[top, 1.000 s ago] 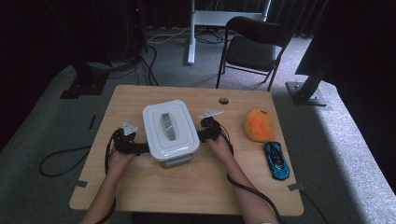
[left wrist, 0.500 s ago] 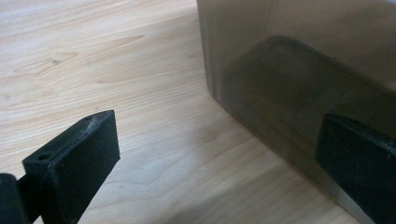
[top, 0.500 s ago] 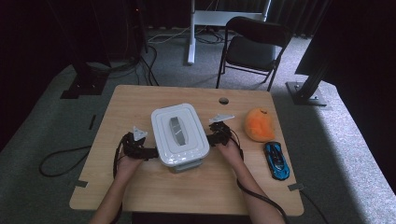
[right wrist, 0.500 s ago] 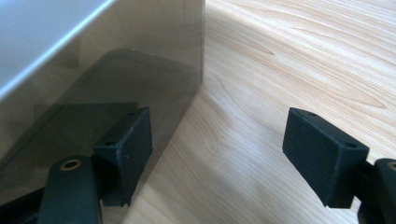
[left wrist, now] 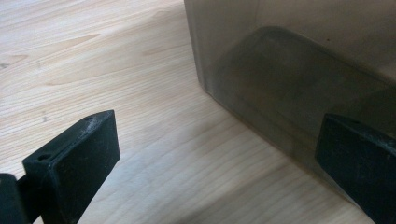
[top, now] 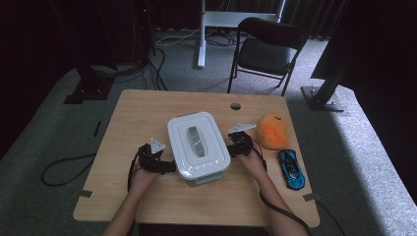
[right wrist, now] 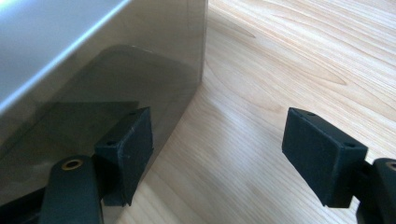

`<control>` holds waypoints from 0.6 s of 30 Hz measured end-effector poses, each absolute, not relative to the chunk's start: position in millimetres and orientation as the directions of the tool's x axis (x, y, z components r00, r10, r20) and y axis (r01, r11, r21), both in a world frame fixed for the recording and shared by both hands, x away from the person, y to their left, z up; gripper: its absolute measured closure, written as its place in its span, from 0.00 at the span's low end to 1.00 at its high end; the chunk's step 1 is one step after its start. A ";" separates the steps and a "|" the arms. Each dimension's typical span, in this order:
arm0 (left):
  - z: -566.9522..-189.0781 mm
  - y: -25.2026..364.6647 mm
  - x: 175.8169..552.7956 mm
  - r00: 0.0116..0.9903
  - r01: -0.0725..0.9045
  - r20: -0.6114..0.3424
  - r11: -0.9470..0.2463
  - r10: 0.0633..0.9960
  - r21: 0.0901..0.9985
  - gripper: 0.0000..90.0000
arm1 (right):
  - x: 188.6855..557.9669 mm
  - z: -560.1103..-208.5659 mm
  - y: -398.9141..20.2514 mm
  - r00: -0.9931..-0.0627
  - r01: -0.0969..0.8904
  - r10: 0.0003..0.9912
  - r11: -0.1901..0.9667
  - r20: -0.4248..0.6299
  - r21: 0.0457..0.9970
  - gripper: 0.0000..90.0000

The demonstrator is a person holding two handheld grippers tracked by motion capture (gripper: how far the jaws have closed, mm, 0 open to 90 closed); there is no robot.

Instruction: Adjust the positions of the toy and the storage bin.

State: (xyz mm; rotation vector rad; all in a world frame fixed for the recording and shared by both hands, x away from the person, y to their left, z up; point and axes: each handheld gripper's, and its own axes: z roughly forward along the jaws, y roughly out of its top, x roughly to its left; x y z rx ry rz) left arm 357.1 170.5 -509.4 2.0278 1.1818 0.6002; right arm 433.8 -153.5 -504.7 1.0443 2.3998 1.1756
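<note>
A clear-walled storage box with a white lid [top: 212, 156] and a grey handle stands at the middle of the wooden table [top: 147, 108]. My left gripper [top: 168, 166] lies low against the box's near left side. In the left gripper view its jaws stand wide open [left wrist: 217, 140], the right one in front of the smoky box wall [left wrist: 289, 60]. My right gripper [top: 232, 148] is at the box's right side. It is also open [right wrist: 222, 135], its left jaw against the box wall [right wrist: 116, 79] and its right jaw over bare wood. Neither gripper clamps anything.
An orange plush toy [top: 273, 130] lies just right of my right gripper, and a blue toy car [top: 291, 168] sits nearer the table's right edge. A cable hole [top: 235, 105] marks the far side. A black folding chair [top: 268, 49] stands beyond the table.
The box has slid to the right and turned a little, with both hands and grippers going along at its sides. Both pairs of jaws stay wide apart.
</note>
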 end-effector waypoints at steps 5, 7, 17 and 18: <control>-510.0 164.0 353.9 0.493 0.544 0.040 -0.343 0.869 0.765 0.00 | 429.6 -504.5 -161.1 -0.707 0.483 0.704 0.415 0.064 0.771 0.27; -511.9 159.1 351.7 0.506 0.544 0.032 -0.348 0.862 0.764 0.00 | 425.2 -504.1 -167.6 -0.709 0.476 0.703 0.418 0.057 0.774 0.27; -514.8 145.8 342.6 0.541 0.539 0.024 -0.369 0.841 0.757 0.00 | 414.2 -505.1 -183.4 -0.709 0.475 0.702 0.405 0.067 0.781 0.27; -515.2 144.1 340.9 0.546 0.537 0.029 -0.377 0.837 0.754 0.00 | 410.5 -505.6 -186.5 -0.706 0.477 0.704 0.389 0.079 0.788 0.28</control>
